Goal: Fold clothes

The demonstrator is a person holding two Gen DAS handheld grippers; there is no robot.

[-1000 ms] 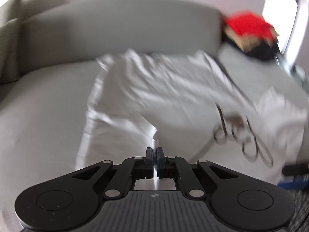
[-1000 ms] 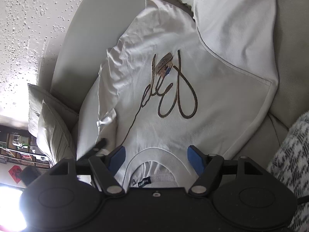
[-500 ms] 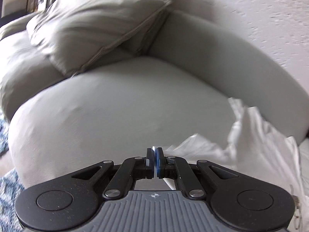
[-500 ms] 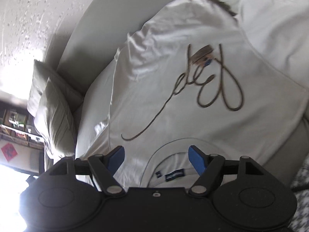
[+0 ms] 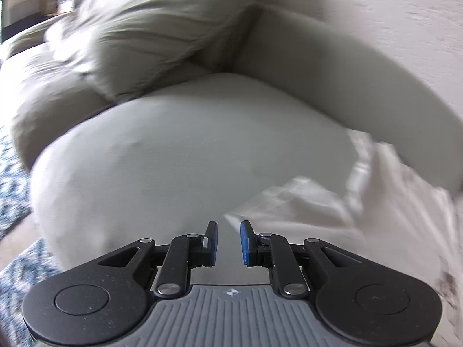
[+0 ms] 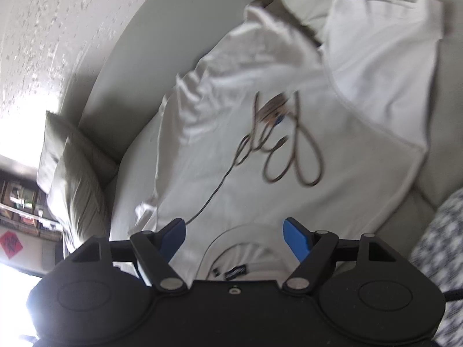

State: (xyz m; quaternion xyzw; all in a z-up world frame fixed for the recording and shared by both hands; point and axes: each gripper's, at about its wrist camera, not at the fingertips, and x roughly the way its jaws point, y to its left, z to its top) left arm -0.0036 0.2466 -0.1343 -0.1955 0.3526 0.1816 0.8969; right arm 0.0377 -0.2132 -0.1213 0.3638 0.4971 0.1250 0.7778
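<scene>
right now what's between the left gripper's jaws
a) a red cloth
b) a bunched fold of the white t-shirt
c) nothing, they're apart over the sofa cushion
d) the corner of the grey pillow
c: the left gripper has its jaws parted with only the grey sofa seat cushion showing in the gap; the white t-shirt with brown script print lies just off to the right.

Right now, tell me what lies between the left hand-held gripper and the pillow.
Only bare sofa cushion between left hand-held gripper and pillow, in the left wrist view.
</scene>
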